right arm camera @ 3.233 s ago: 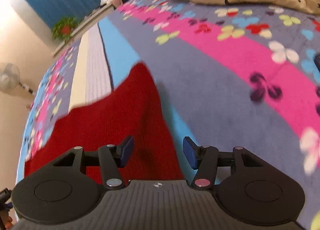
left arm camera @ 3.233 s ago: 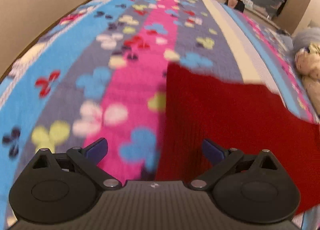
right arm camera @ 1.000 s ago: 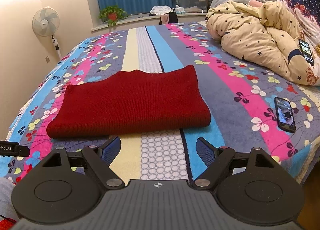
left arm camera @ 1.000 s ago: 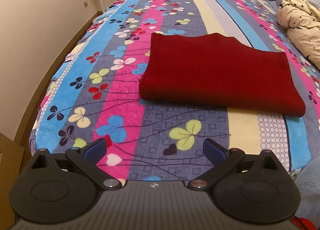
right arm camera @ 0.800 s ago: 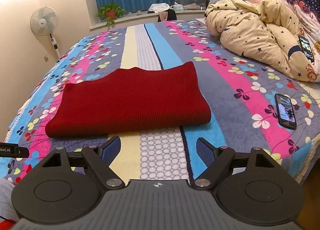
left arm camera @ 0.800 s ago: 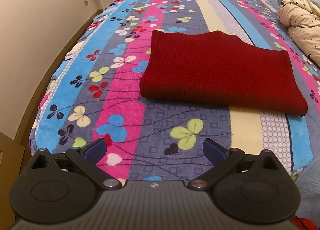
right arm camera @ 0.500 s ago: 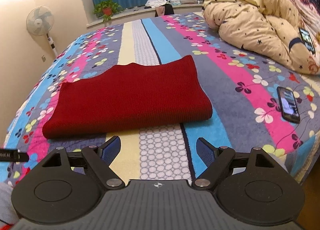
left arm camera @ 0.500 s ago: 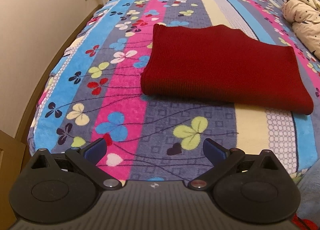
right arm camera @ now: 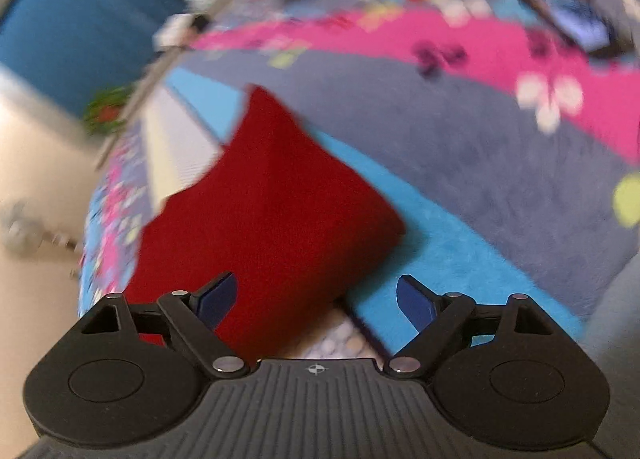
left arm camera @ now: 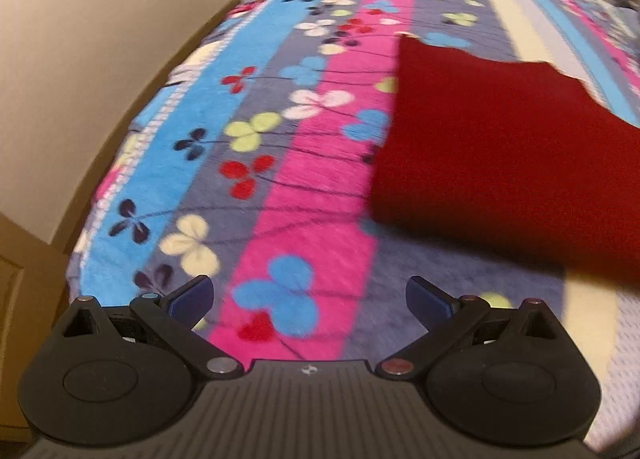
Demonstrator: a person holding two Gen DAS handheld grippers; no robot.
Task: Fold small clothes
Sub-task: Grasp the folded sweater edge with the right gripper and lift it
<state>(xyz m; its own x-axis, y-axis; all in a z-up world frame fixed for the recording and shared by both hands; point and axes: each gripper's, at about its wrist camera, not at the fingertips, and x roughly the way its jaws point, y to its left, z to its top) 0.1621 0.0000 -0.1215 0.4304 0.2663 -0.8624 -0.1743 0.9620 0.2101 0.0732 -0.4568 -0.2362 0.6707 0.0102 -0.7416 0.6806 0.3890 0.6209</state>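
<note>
1. Left wrist view: left gripper (left arm camera: 310,295) has its jaws spread wide w/ nothing btwn them, only the flowered bedspread (left arm camera: 256,195) underneath. The red knit garment (left arm camera: 500,147) lies flat on the bed, up and to the right of the fingers, clear of them; its near-left corner is closest. Frame is blurred.
2. Right wrist view: right gripper (right arm camera: 316,299) is also released, and its jaws have just been opening a bit more. The garment's (right arm camera: 272,199) near edge sits in the gap btwn the fingers, but the pads aren't pressing it, so no hold. View is tilted and heavily blurred; a phone (right arm camera: 576,25) lies on the bedspread (right arm camera: 480,163), well apart.
3. Progress, judging from both: garment looks already folded at least once into a neat rectangle. Prob. left: grab the near edge/corners w/ both grippers and fold again, then tidy.
</note>
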